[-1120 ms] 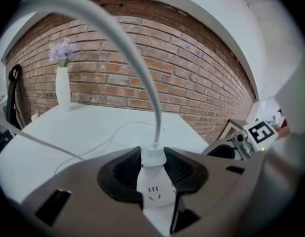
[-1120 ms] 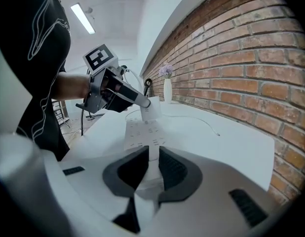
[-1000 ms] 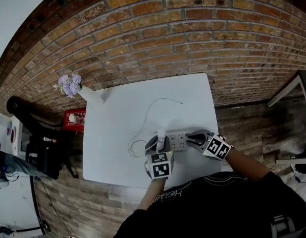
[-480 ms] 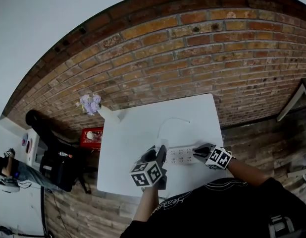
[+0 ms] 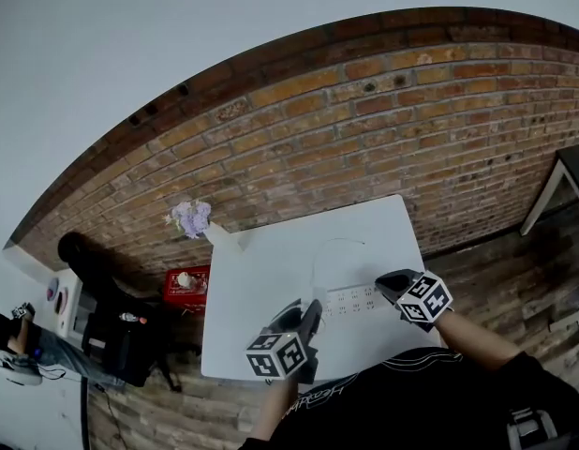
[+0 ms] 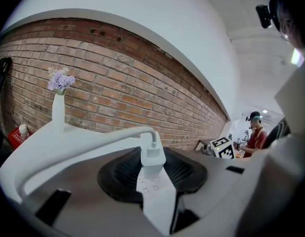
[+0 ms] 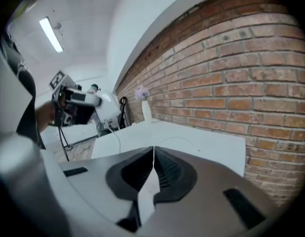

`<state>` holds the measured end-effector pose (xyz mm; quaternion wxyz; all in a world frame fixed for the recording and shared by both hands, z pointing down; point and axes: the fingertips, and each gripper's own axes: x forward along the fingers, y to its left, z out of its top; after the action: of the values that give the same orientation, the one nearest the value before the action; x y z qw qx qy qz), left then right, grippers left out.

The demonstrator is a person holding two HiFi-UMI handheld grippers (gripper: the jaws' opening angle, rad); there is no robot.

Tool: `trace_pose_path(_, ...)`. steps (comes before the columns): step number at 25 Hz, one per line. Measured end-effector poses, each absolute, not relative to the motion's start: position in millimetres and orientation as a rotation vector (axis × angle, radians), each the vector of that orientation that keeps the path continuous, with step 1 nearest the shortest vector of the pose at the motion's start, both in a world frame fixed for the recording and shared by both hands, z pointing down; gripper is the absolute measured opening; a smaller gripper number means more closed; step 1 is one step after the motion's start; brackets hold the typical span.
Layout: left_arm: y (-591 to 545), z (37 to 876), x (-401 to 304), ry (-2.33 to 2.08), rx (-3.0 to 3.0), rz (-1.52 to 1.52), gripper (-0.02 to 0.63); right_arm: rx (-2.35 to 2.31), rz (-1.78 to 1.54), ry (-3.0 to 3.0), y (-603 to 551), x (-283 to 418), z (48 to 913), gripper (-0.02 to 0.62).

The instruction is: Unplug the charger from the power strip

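My left gripper [image 6: 152, 154] is shut on the white charger [image 6: 153, 157], which stands upright between its jaws with its white cable [image 6: 93, 142] curving off to the left. In the head view the left gripper [image 5: 306, 319] hangs above the table's near edge, left of the white power strip [image 5: 350, 298], and the charger is clear of the strip. The strip lies flat on the white table [image 5: 261, 279]. My right gripper [image 5: 391, 284] hovers over the strip's right end. Its jaws [image 7: 153, 154] are shut, with nothing between them.
A white vase with purple flowers [image 5: 196, 221] stands at the table's far left corner. A red box [image 5: 185, 284] sits on the floor to the left. A brick wall [image 5: 364, 129] runs behind the table, and a metal frame leg [image 5: 547, 195] is at the right.
Both grippers have risen. The left one lifted the charger out of the strip. The right one let go of the strip's end and shut. The head view has tilted upward.
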<state>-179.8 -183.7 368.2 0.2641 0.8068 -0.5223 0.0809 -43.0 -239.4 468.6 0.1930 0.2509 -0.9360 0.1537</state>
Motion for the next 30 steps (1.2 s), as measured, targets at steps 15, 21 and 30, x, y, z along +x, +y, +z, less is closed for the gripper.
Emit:
trace_pose_path(15,-123.9,321.3,-172.8,-1.235,2.438,0.179,0.135,0.854,0.564,-2.914,-147.4,-49.3,349.0,-0.003)
trace_pose_path(21,-121.6,314.7,-168.6,-1.21,2.471,0.173,0.135,0.875,0.553,-2.907,-138.5,-48.7,345.7,-0.003)
trace_pose_path(30,-125.8,325.3,-165.1,-1.197,2.466,0.169,0.135,0.9,0.543,-2.883,-131.7,-43.0,357.7,-0.003)
